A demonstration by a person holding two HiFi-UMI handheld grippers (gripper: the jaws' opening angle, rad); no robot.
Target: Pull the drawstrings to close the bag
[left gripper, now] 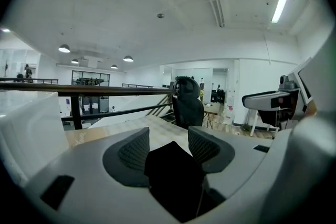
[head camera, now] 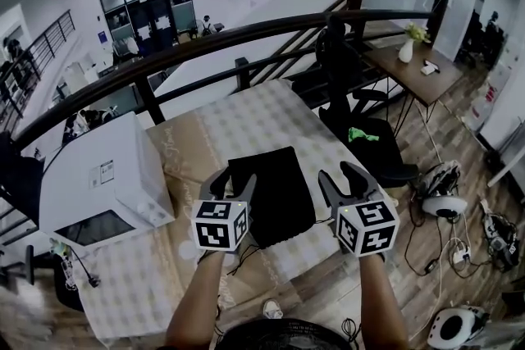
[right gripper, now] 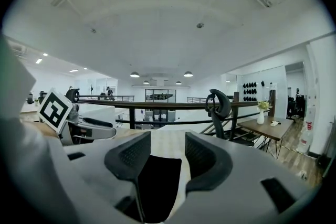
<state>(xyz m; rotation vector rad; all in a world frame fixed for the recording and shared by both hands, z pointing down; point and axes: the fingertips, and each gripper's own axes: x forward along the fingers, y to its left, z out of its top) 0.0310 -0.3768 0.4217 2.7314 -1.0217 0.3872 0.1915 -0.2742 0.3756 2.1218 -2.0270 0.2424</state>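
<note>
both grippers hover side by side above the table, jaws moderately apart and gripping nothing. the left gripper [head camera: 233, 180] [left gripper: 168, 147] has its two dark, ribbed, curved pads [left gripper: 134, 150] spread, and only the black bag [head camera: 271, 193] [left gripper: 173, 178] shows in the gap beneath them, not touched. the right gripper [head camera: 343, 179] [right gripper: 160, 153] stands open about as wide, and the same bag [right gripper: 155, 181] lies below its left jaw. the bag is a flat, matte, roughly rectangular piece of dark fabric lying on the pale checked tablecloth [head camera: 246, 119], between the two grippers and just ahead of their marker cubes. a smooth white boxy appliance [head camera: 107, 176] sits on the cloth to the left, well clear of the bag.
</note>
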